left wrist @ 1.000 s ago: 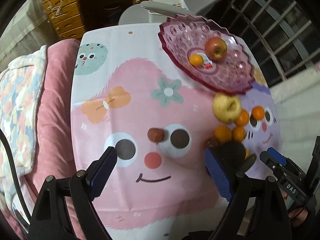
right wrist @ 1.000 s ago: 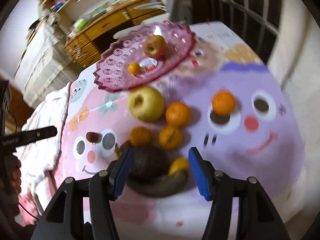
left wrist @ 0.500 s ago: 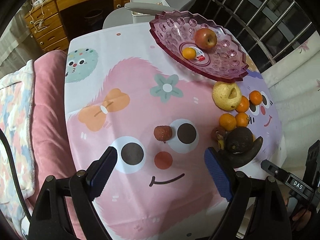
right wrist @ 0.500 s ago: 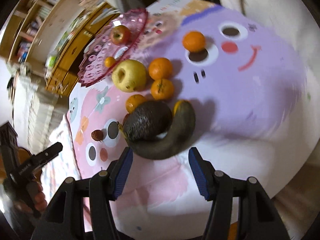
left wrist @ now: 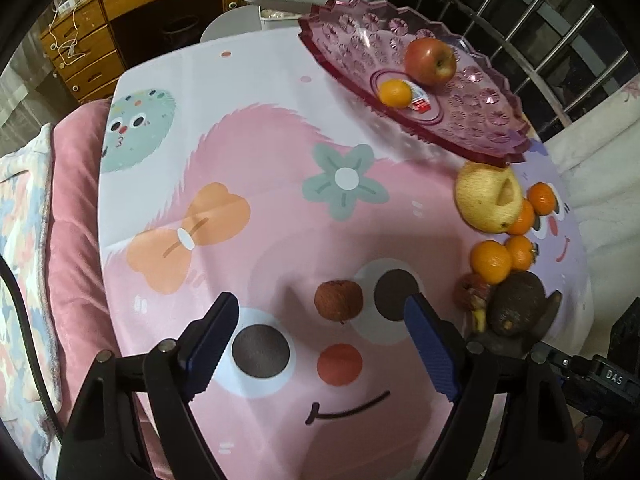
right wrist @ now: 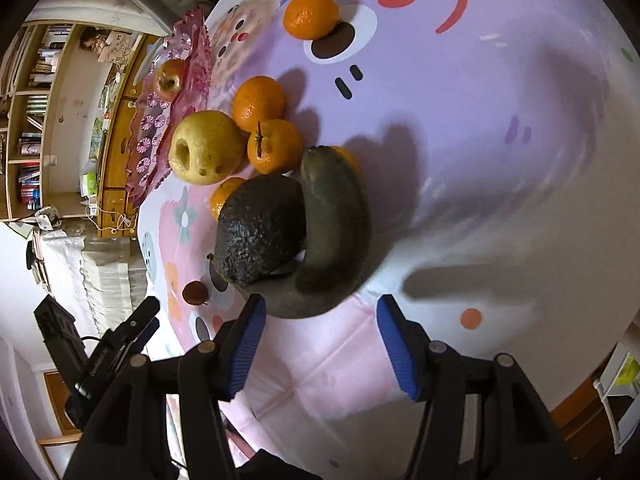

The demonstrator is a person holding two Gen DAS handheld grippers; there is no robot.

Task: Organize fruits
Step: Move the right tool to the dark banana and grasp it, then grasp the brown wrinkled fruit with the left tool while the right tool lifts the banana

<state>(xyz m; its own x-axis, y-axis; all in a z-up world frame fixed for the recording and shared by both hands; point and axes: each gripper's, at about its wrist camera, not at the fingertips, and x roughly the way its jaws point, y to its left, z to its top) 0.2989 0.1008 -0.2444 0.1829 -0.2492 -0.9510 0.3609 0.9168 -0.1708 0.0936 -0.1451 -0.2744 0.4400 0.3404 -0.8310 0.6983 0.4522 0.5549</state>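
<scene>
Progress is small: only a red apple (left wrist: 430,61) and one small orange (left wrist: 395,93) lie in the pink dish (left wrist: 472,120). On the tabletop (left wrist: 260,128) remain the yellow apple (right wrist: 206,152), oranges, avocado (right wrist: 260,228), dark banana (right wrist: 336,236) and a brown fruit (left wrist: 338,300). Left gripper (left wrist: 320,340) jaws are closing, nothing between them; right gripper (right wrist: 318,344) jaws stand apart, empty.

"DAS" printed on right gripper (left wrist: 612,376) body.
</scene>
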